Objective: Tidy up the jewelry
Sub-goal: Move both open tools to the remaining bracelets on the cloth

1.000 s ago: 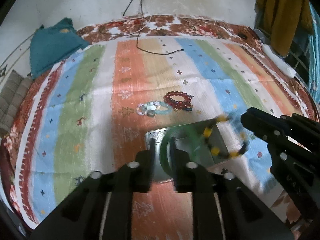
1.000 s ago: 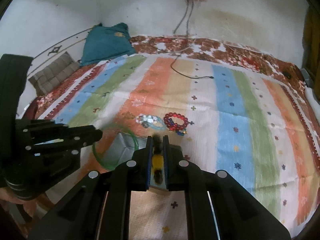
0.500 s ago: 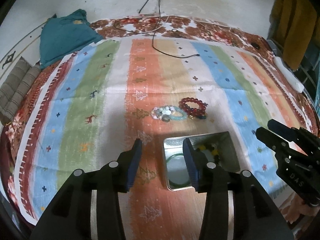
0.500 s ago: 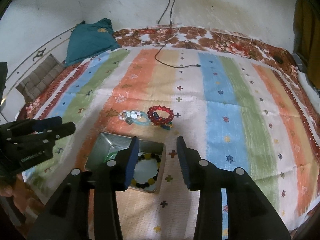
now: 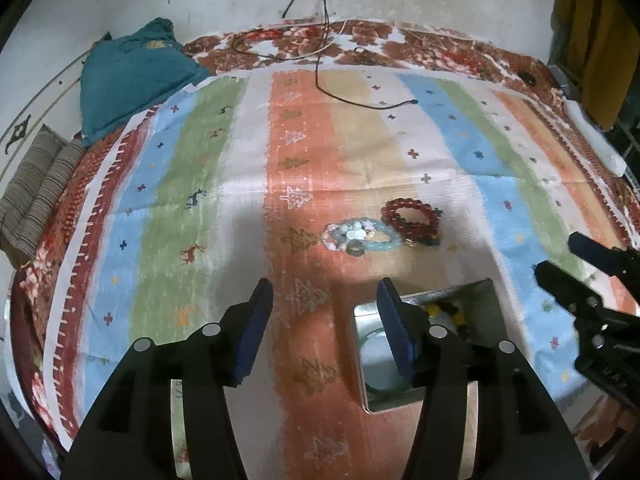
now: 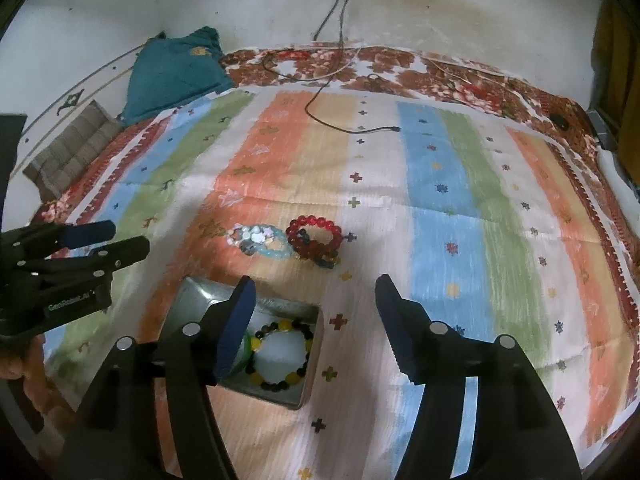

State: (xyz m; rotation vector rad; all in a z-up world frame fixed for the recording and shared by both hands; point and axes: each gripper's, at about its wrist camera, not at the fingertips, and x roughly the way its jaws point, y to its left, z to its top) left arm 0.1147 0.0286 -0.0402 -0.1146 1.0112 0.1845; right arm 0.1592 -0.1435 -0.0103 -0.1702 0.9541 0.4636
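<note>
2 pieces already lie in the tin (image 6: 308, 360): a black-and-yellow bead bracelet (image 6: 280, 356) flat on its floor and a green bangle (image 6: 247, 350) beside it, mostly hidden behind the right gripper's near finger. 2 groups remain on the striped cloth (image 6: 440, 200), just beyond the tin: a pale blue and stone bracelet (image 6: 262, 242) and a red bead bracelet (image 6: 316, 236), touching or nearly so. Judging by this, the step in hand is the reach for the next pick, with about half the job left.

The right gripper (image 6: 314, 322) is spread wide and holds nothing; its fingers hang above the tin's far edge and the bare cloth, touching neither as far as the view tells. The left gripper (image 5: 326, 326) is equally wide apart and empty, raised over the cloth left of the tin (image 5: 490, 292).

The next move calls for carrying 1 gripper forward over a bracelet, lowering with 1 finger inside the loop and 1 outside, and closing on the strand. The red one sits nearest the right gripper's line. A dark beaded piece seems tucked under it, though blur makes that uncertain, so a pinch might lift both. The 2 loops lie so close that a careless pinch could drag the neighbour.
</note>
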